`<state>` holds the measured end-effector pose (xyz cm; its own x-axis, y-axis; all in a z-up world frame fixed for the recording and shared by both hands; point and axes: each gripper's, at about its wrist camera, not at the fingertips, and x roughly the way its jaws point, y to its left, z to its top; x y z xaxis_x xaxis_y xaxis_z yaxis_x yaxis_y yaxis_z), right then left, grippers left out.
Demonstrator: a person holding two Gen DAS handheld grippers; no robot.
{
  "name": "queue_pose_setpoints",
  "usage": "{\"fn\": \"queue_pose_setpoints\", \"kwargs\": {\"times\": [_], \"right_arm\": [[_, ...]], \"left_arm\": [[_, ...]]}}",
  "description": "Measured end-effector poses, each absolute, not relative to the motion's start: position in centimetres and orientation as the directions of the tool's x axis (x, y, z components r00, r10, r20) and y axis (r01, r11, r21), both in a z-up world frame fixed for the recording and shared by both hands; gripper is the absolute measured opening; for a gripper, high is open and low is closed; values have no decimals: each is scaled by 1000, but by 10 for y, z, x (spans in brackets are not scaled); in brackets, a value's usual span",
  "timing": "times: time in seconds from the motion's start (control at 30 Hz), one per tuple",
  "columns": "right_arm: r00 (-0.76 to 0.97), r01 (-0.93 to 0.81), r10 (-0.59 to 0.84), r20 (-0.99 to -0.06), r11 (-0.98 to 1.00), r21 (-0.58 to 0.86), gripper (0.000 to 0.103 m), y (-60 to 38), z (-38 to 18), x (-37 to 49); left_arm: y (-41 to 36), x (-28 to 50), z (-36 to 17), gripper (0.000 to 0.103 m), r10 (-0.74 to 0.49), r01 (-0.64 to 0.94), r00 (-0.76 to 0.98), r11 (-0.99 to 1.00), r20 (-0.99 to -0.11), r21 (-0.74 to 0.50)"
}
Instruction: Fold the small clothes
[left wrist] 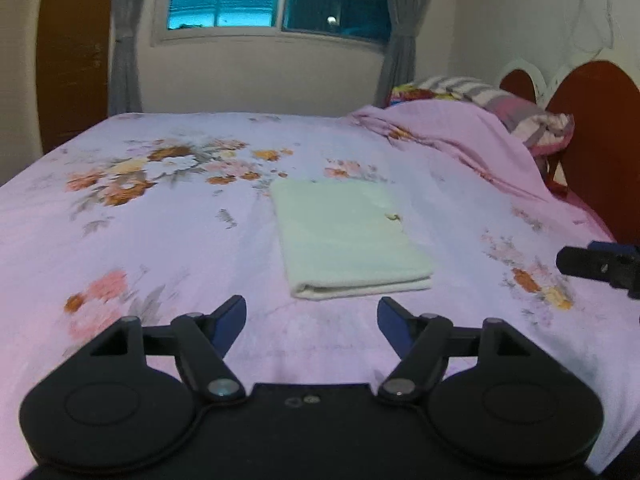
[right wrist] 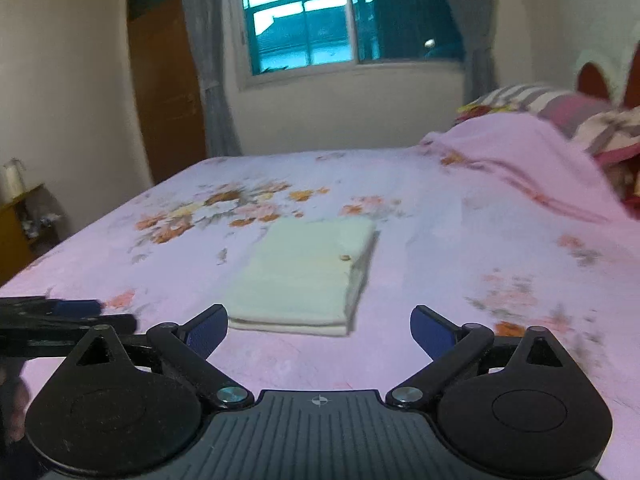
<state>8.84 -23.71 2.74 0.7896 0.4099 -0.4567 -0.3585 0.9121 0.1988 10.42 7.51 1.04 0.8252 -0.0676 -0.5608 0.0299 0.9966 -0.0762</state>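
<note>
Only the right wrist view shows the wooden door (right wrist: 168,80); both show the bed (left wrist: 160,240), its floral sheet smooth and pinkish. Mid-bed lies a folded cloth (left wrist: 348,236), a pale, soft rectangle with stacked layered edges. The left hand-held gripper (left wrist: 312,320) and right hand-held gripper (right wrist: 320,326) gape wide, empty, just short of it.

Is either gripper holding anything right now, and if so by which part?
Nothing is held. The left gripper and right gripper are both open and empty, short of the folded pale green cloth on the floral bedsheet.

folded cloth (left wrist: 348,236) flat on bedsheet (left wrist: 160,232); left gripper (left wrist: 312,322) spread.
</note>
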Motion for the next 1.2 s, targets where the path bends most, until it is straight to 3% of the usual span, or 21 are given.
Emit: {"fn": "queue_pose_setpoints", "kwargs": {"times": [0.13,0.43,1.2], "right_arm": [[813,-311,351,-465,936,164,103,-232,31,55],[841,-267,294,-454,956,124,103,-234,39,17],[859,-232,259,-441,966,115,103,-243,42,17]], "left_arm": [[66,79,21,73,-48,21,837,998,-544,-56],[43,46,34,73,-94,67,858,995,-505,-71],[31,43,32,74,-131,94,869,991,-478,-100]]}}
